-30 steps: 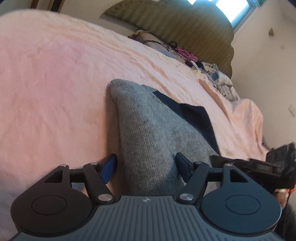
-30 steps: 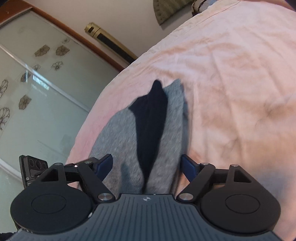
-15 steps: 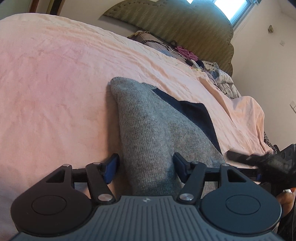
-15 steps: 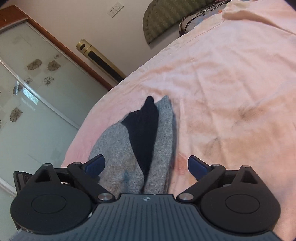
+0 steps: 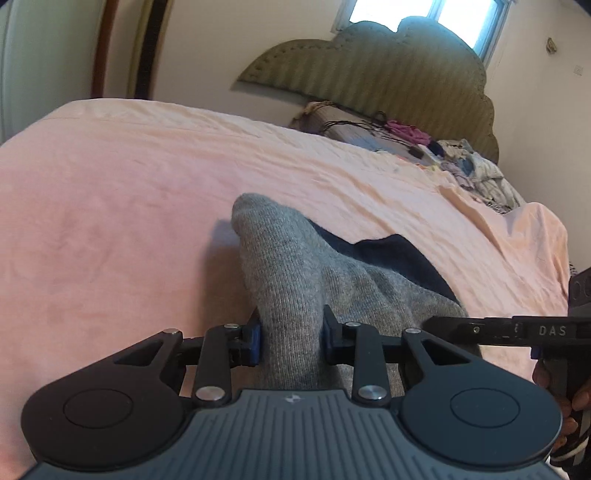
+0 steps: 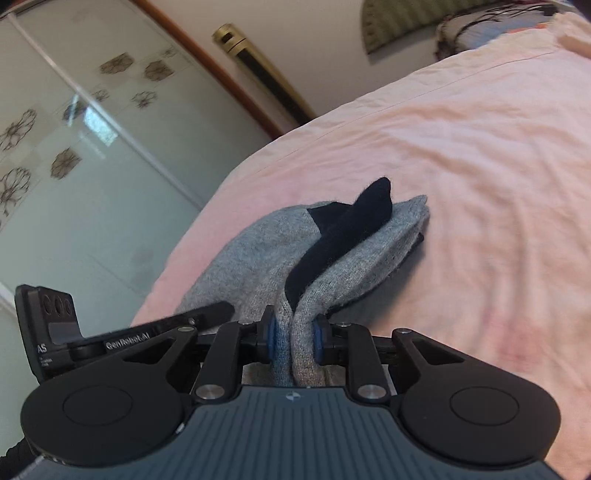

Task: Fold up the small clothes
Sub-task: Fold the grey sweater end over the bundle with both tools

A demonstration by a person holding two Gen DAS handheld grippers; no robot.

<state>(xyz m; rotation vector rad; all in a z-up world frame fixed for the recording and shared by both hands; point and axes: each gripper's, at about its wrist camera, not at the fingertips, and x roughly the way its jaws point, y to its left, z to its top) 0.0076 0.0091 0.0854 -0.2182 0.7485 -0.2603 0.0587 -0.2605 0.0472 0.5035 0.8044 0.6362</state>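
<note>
both near corners of the grey sock (image 5: 295, 266) pinched: left gripper (image 5: 291, 334) and right gripper (image 6: 294, 341) clamped tight on bunched knit. rest of sock, navy heel and toe, lying on the pink bedsheet (image 5: 110, 206). fold seemingly just begun; carrying over and flattening left.

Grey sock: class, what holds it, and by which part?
Both grippers, left and right, are shut on the grey sock's near end, side by side.

Daylight glares from the window (image 5: 439, 14); fisheye edges bend, the right wrist view's top slightly blurred.
</note>
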